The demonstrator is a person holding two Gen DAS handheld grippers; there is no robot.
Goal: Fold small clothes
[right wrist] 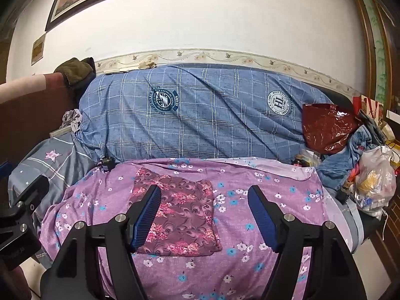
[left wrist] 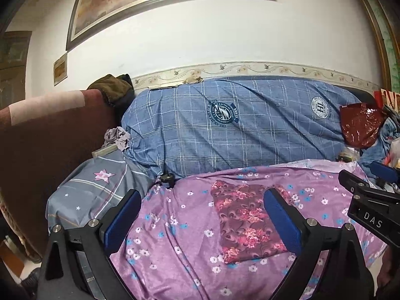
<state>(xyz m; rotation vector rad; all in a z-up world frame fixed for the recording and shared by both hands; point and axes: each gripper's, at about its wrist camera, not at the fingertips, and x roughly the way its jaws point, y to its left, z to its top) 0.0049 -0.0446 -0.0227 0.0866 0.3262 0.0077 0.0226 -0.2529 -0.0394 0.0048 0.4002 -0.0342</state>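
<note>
White plaster wall (left wrist: 200,37) with a floral border strip runs behind a bed (right wrist: 287,182) dressed in a mauve sheet printed with small white and blue blossoms, soft and slightly rumpled, with a big blue checked pillow (right wrist: 200,115) bearing two round crests propped along the back. On the sheet lies the task's thing, a small maroon floral garment (right wrist: 180,215), thin woven cloth with pink flower sprays and swirls, lying as a neat, nearly square flat packet with crisp edges, near the front middle of the bed. The left tool (left wrist: 202,222) hangs over the sheet with its blue ribbed pads spread wide and nothing between them; its right pad overlaps the garment's edge in the view, though contact cannot be told. The right tool (right wrist: 205,215) is likewise spread and empty, hovering above the packet. Judging from the tidy square shape, the folding of this piece looks finished and the step in hand is a release. The next move probably calls for either setting the packet aside or reaching for another item, perhaps from the crumpled blue clothes (right wrist: 350,147) at the right beside a glossy red bag (right wrist: 327,127), with a light pinch on a thin edge so the limp fabric does not unfold.
</note>
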